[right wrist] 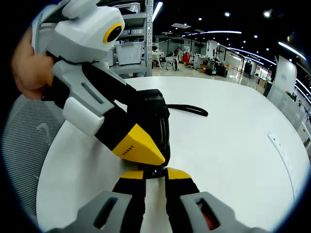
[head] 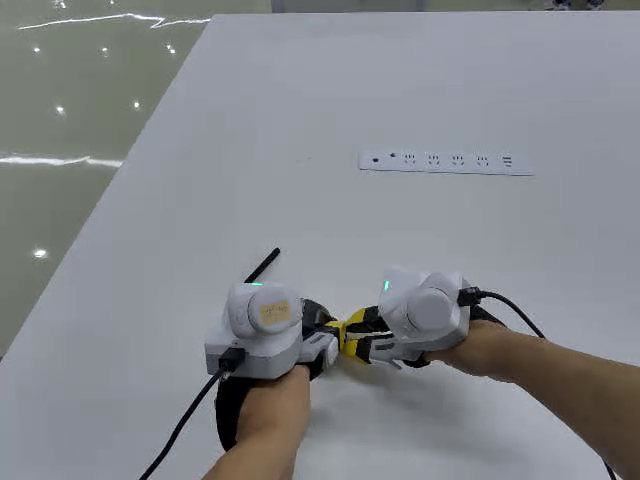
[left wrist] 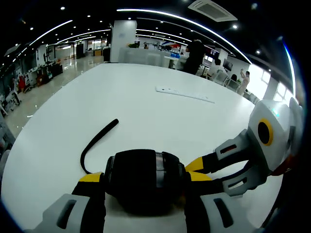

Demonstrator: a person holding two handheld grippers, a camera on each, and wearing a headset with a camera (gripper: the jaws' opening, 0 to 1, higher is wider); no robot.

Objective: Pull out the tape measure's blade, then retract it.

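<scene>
White power strip on white table

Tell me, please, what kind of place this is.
Probably an open-plan lab or workshop hall. There is a large white table with a power strip on it, storage shelves holding bins, and long ceiling lights over work desks in the background.

Seen from above, the tape measure is mostly hidden between the tips of the left gripper and right gripper. We cannot identify the small dark piece pinched at the right gripper's tips. Behind that gripper, our right forearm runs off the edge.
</scene>
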